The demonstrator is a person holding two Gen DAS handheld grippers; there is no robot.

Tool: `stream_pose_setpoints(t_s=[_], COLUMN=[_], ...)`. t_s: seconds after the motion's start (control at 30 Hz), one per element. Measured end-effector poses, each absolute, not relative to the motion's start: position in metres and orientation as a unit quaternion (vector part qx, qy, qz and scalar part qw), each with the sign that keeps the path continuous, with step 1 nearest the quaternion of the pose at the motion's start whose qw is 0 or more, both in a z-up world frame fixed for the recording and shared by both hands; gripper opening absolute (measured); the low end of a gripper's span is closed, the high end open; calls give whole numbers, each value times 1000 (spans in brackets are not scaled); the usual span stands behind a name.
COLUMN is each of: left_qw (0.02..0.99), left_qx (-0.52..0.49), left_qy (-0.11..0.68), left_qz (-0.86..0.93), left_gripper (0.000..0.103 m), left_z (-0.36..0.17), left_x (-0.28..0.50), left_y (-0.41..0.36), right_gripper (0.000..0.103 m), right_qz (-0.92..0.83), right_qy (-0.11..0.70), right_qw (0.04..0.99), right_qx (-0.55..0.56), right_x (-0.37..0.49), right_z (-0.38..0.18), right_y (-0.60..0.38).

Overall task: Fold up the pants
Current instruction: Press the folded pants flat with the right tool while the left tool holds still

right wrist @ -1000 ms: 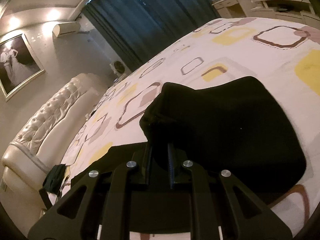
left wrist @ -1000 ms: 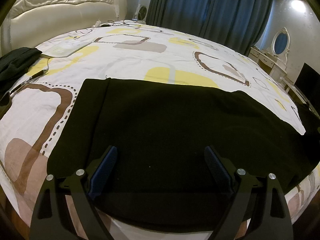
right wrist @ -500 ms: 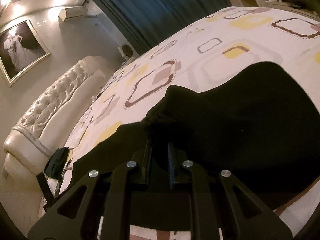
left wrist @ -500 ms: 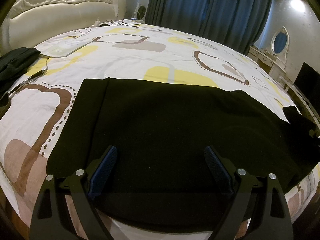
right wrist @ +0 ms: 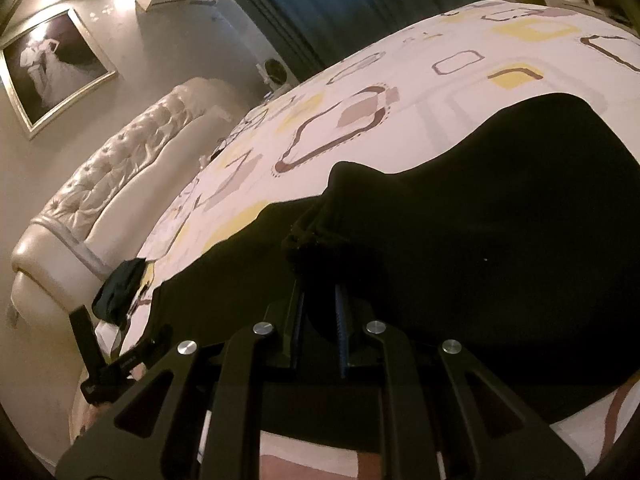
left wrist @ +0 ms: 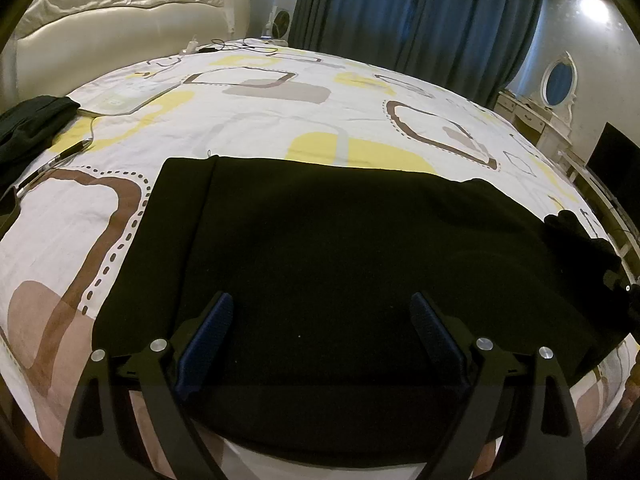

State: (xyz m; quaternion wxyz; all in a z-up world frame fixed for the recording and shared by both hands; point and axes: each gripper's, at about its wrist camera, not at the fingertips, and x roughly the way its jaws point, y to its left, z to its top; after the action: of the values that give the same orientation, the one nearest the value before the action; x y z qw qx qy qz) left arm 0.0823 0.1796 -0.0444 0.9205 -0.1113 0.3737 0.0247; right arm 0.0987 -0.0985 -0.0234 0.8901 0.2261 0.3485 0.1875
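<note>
Right gripper, fingers clenched on a bunched pants end at frame centre, lifts it for folding; left gripper, fingers released, hovers over the flat cloth.

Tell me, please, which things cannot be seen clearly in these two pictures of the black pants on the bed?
- Left wrist view: the pants' near edge is hidden behind the left gripper.
- Right wrist view: the bunched cloth behind the right gripper hides which part it clamps.
- Both views: seams and folds vanish in the dark cloth.
- Left view: the dark garment is cut off by the edge.
</note>
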Motion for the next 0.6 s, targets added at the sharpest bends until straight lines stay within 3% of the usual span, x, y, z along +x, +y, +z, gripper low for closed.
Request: stream_pose_setpoints(t_s=[0.6], left_qw=[921], left_qx=[-111], left_qy=[373], left_qz=[25], left_gripper=[89], left_z=[-44], left_x=[81], left_y=[180], right_gripper=[13], right_qz=[208], right_qy=[374], right_qw=[885], right_qx=[183], right_x=[96], right_z=[-32], right_y=[-68])
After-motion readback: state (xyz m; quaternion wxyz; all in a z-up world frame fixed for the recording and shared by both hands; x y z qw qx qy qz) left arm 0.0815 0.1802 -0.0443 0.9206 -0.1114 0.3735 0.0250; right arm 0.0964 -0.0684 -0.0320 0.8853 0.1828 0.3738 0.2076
